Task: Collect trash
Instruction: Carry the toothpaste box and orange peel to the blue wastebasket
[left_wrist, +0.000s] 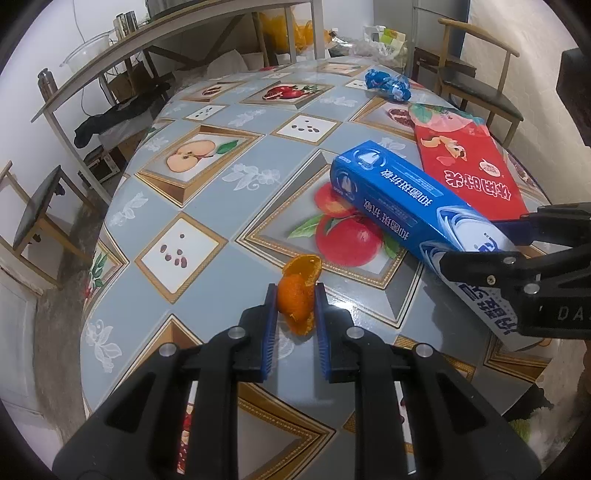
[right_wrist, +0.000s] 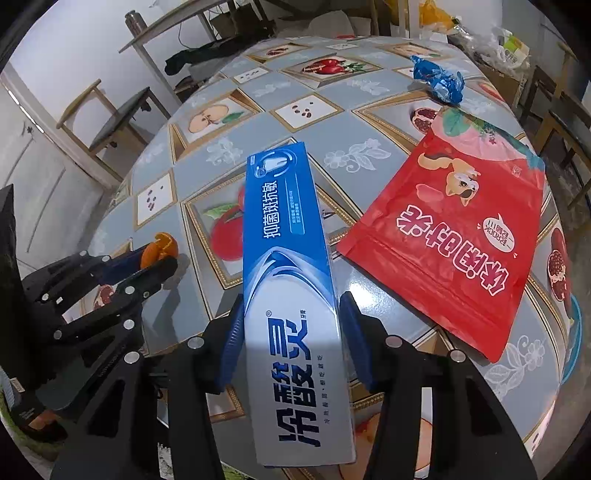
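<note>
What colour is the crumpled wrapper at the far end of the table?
The crumpled wrapper is blue with silvery-white patches; the right wrist view shows it best.

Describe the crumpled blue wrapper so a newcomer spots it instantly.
Start at the round table with the fruit-print cloth. At its far side, beyond the red snack bag, lies the blue wrapper. Unlike the rigid blue toothpaste box in the right gripper, it is small, shiny and wadded.

Fruit-print table (left_wrist: 207, 206) — red pouch (left_wrist: 469, 162), crumpled blue wrapper (left_wrist: 388, 84)
</note>
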